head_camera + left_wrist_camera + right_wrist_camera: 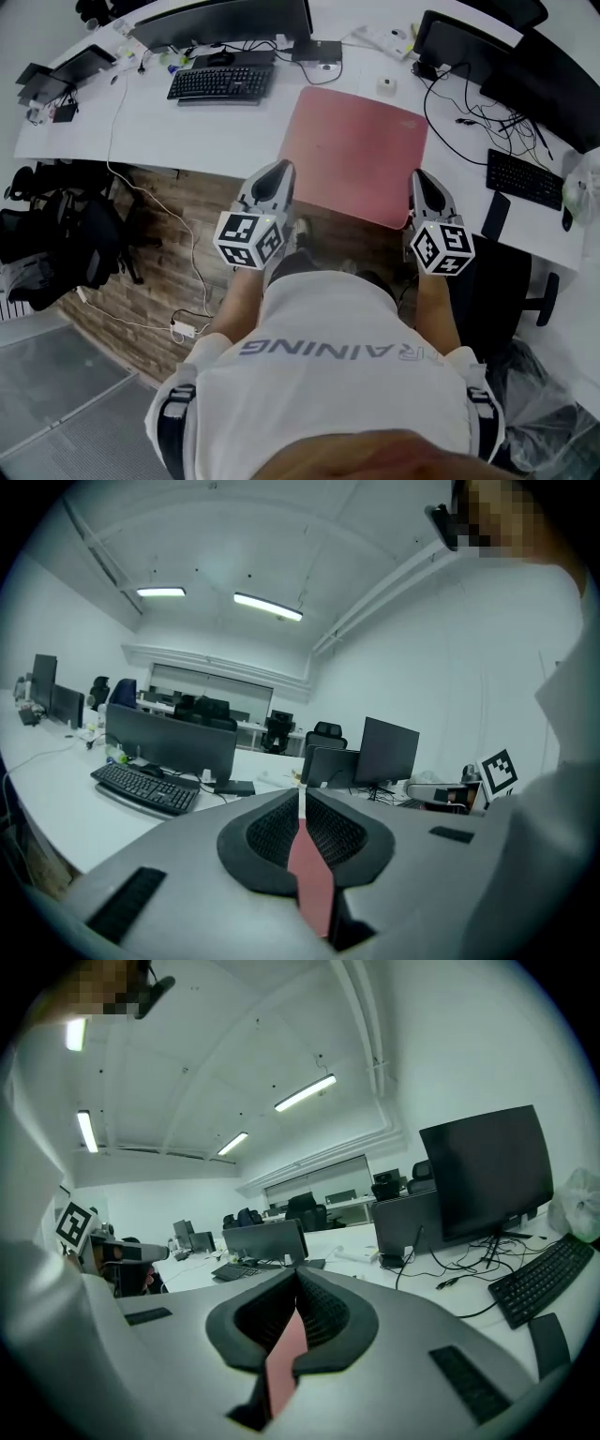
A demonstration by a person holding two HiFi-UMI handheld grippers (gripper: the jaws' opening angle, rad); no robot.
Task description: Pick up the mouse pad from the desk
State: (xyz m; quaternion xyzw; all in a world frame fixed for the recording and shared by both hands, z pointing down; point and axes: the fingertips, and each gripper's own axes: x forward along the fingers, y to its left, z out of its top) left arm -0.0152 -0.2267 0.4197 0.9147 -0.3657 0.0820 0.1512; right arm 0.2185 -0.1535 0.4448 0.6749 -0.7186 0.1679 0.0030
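The red mouse pad (354, 150) lies flat, its far part over the white desk (141, 127) and its near edge out past the desk's front rim. My left gripper (284, 169) is shut on the pad's near left corner. At the near right corner, my right gripper (419, 178) is shut on it too. In the left gripper view the pad (310, 874) shows as a thin red strip pinched between the left gripper (302, 797) jaws. The right gripper view shows the same strip of pad (284, 1358) clamped in the right gripper (298, 1281).
A black keyboard (221, 82) and a monitor (225, 19) stand at the back left. A small white device (386, 84) sits just beyond the pad. Cables, a second keyboard (525, 178) and a phone (494, 216) lie to the right. Office chairs (56, 234) stand at the left.
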